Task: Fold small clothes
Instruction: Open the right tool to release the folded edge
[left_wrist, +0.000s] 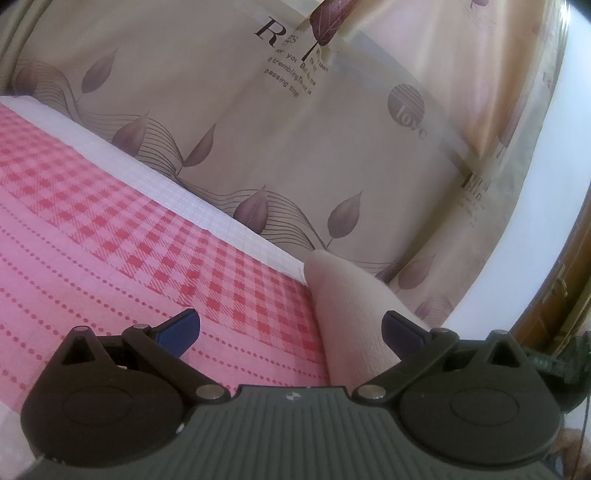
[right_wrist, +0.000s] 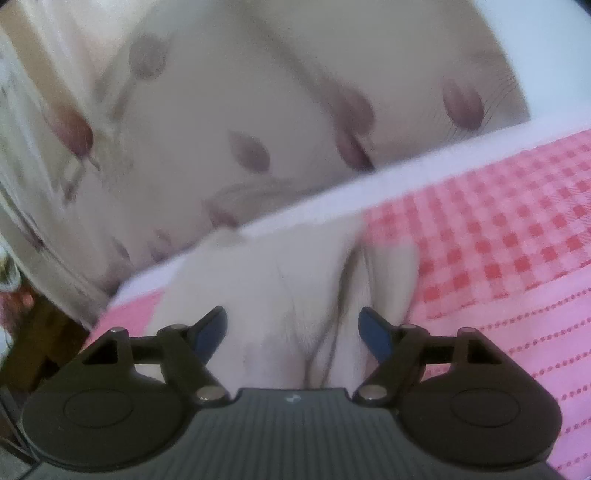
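Note:
A small pale cream garment (left_wrist: 351, 314) lies bunched on the pink checked bedcover (left_wrist: 129, 229), near the white far border. My left gripper (left_wrist: 291, 328) hovers low over the cover with its jaws wide apart. The garment's narrow end reaches in beside the right blue pad (left_wrist: 400, 332), and I cannot tell whether it touches it. In the blurred right wrist view the same cream garment (right_wrist: 280, 280) lies creased under and between the jaws of my right gripper (right_wrist: 293, 325). Those jaws stand apart and the blue pads (right_wrist: 212, 330) do not press on the cloth.
A white border (left_wrist: 192, 203) runs along the far side of the cover. Behind it hangs a beige curtain (left_wrist: 295, 155) printed with purple leaves and lettering. A white wall (left_wrist: 546, 177) and brown woodwork (left_wrist: 554, 291) show at the right.

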